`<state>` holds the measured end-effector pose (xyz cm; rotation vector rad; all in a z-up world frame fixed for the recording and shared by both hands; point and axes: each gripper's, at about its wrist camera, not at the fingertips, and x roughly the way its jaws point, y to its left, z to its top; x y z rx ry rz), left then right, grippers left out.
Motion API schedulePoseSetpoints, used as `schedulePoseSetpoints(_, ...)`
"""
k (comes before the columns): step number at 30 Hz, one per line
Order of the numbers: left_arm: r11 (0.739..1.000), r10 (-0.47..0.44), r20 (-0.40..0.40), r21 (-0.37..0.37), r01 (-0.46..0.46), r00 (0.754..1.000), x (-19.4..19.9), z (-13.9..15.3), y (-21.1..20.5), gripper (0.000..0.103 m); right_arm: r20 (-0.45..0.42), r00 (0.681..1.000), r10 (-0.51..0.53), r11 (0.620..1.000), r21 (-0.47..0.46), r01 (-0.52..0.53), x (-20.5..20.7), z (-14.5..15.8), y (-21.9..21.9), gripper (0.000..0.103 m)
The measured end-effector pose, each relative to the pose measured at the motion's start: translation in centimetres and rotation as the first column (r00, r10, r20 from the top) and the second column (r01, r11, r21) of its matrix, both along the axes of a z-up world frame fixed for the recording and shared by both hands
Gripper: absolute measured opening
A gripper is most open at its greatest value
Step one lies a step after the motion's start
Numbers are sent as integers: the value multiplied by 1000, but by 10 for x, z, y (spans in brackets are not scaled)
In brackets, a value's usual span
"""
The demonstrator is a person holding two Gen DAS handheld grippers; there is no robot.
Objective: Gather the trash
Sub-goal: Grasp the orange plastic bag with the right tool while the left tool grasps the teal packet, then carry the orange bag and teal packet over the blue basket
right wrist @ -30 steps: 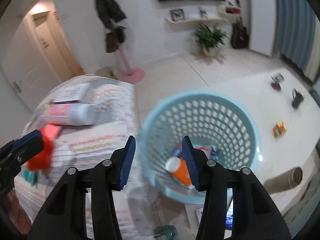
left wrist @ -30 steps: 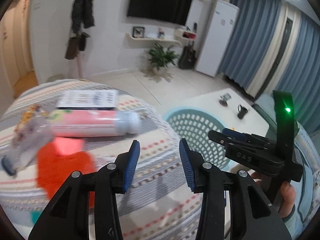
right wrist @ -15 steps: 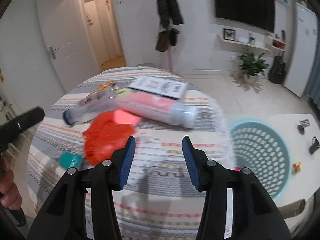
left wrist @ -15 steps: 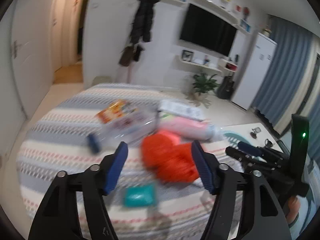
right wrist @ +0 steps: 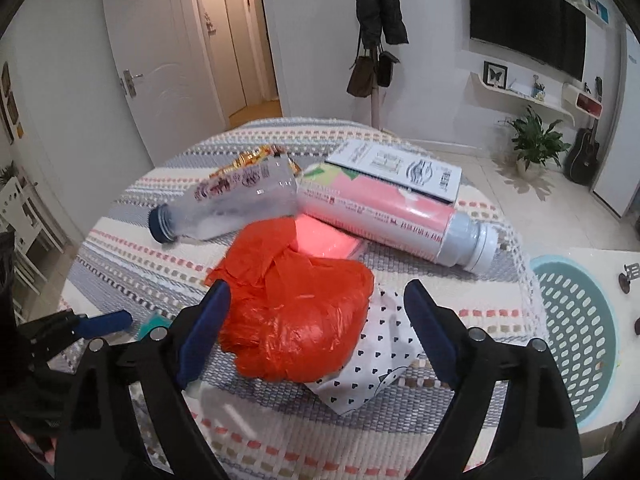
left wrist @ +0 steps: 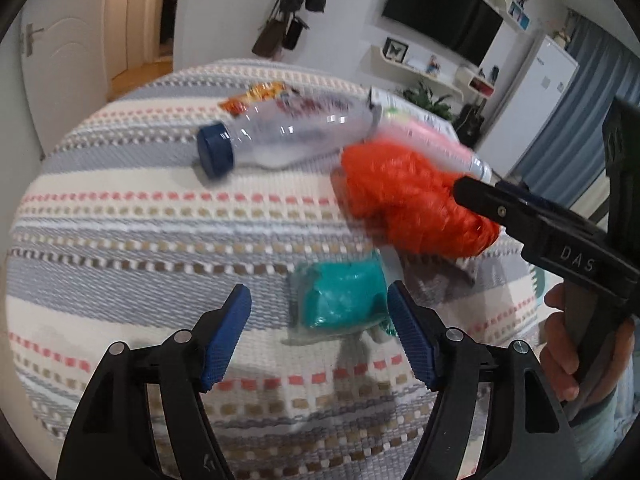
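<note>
Trash lies on a round table with a striped cloth [left wrist: 120, 240]. My left gripper [left wrist: 316, 300] hovers low over a teal packet [left wrist: 344, 300]; its jaws are opening, and the packet sits between them near the right pad, untouched. My right gripper [right wrist: 316, 292] is also opening, its jaws either side of a crumpled orange plastic bag [right wrist: 296, 320] without pressing it. Behind lie a clear bottle with a blue cap [right wrist: 232, 208] and a pink tube-shaped bottle [right wrist: 380, 216]. White dotted paper [right wrist: 376, 360] sticks out from under the bag.
A light blue perforated basket [right wrist: 576, 320] stands on the floor right of the table. A snack wrapper [right wrist: 248, 160] and a white booklet [right wrist: 400, 168] lie at the table's far side. A hand [left wrist: 560, 344] holds the right tool.
Both grippers swung from the basket side to over the table and opened wider. The left now straddles the teal packet, the right the orange bag.
</note>
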<state>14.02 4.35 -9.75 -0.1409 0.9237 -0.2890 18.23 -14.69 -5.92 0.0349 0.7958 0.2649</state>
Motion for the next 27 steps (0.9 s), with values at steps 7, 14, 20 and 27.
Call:
schedulePoseSetpoints(7, 996, -13, 33, 84, 10, 999, -4, -7, -23, 66, -44, 999, 8, 998, 55, -6, 10, -21, -2, 84)
schedulePoseSetpoints(14, 993, 17, 56, 114, -23, 998, -6, -5, -23, 28, -41, 997, 64, 996, 71, -61, 7, -24, 9, 54)
schedulePoseSetpoints(20, 996, 52, 98, 62, -58, 994, -10, 0, -16, 26, -16, 996, 84, 994, 71, -83, 0, -17, 13, 37)
schedulePoseSetpoints(27, 997, 66, 191, 20, -71, 979, -25, 32, -10, 25, 113, 994, 16, 994, 106, -28, -21, 16, -7, 36)
